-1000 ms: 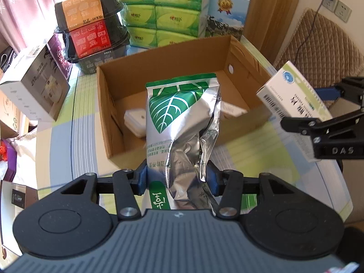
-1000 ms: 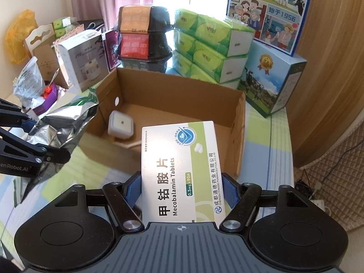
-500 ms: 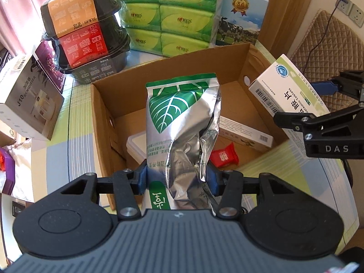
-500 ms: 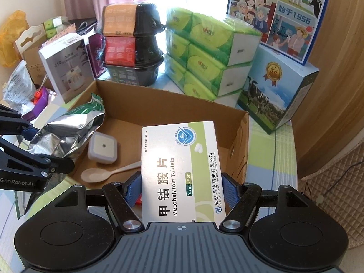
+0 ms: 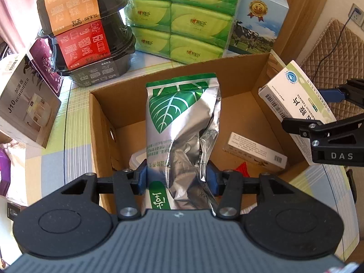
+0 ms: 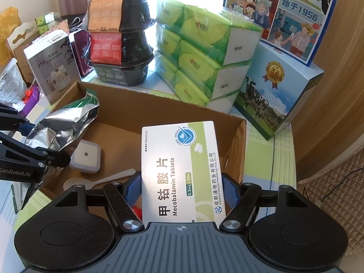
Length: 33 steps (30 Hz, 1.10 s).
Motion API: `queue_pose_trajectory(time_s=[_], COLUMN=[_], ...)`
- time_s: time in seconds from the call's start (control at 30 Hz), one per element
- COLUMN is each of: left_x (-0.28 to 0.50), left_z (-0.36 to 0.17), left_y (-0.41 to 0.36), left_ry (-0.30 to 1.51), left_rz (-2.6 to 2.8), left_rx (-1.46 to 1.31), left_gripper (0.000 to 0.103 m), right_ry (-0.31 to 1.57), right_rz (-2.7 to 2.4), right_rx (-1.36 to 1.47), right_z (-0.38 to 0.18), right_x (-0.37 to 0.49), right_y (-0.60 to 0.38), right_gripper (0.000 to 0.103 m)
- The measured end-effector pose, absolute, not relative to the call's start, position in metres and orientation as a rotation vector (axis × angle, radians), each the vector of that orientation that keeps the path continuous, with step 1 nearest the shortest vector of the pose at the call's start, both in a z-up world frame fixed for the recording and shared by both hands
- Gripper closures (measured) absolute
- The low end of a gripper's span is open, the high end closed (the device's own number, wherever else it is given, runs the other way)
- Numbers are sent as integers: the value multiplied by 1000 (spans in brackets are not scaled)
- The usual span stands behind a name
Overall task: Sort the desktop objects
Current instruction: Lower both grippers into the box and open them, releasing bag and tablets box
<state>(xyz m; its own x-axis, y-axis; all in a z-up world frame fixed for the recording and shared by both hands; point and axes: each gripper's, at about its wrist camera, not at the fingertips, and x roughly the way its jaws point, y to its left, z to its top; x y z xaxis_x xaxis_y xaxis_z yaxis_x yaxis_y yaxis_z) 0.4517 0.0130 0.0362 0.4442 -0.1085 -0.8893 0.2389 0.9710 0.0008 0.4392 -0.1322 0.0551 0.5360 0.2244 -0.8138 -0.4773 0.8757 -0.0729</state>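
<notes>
You have carried both loads forward over the cardboard box [image 5: 257,107], left gripper [image 5: 177,179] clenched on the foil pouch [image 5: 182,122], right gripper [image 6: 182,193] clenched on the tablet box [image 6: 182,170], so both look ready for dropping in.

Silver foil pouch [image 5: 182,122] with a green leaf print, creased and upright, clamped low down in the left hand-held gripper [image 5: 177,179] above the open cardboard box [image 5: 100,122]. White-and-green tablet carton [image 6: 182,170], printed "Mecobalamin Tablets", pinched in the right hand-held gripper [image 6: 180,193] over the box's right side. On the box floor: a square white container [image 6: 85,157], a pale spoon [image 6: 100,180], a long narrow carton [image 5: 254,150] and a red packet [image 5: 243,169].
</notes>
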Motion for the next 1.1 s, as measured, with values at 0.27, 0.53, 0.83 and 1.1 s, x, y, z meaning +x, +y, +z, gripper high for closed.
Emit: queue_pose_trajectory(time_s=[0.27, 0.53, 0.83, 1.1], left_x=[466, 474, 462, 439], left_z=[28, 30, 31, 31], left_y=[16, 23, 23, 29], left_ry=[1091, 1023, 1018, 1008], left_rz=[-207, -187, -205, -209], left_rx=[101, 21, 38, 22], left_gripper=[58, 55, 52, 30], right_ry=[917, 924, 924, 879], right_rz=[422, 413, 404, 430], right_rx=[-307, -303, -273, -213], right_z=[49, 42, 39, 47], right_x=[452, 457, 458, 452], right_y=[-128, -129, -129, -135], right_gripper=[34, 34, 34, 22])
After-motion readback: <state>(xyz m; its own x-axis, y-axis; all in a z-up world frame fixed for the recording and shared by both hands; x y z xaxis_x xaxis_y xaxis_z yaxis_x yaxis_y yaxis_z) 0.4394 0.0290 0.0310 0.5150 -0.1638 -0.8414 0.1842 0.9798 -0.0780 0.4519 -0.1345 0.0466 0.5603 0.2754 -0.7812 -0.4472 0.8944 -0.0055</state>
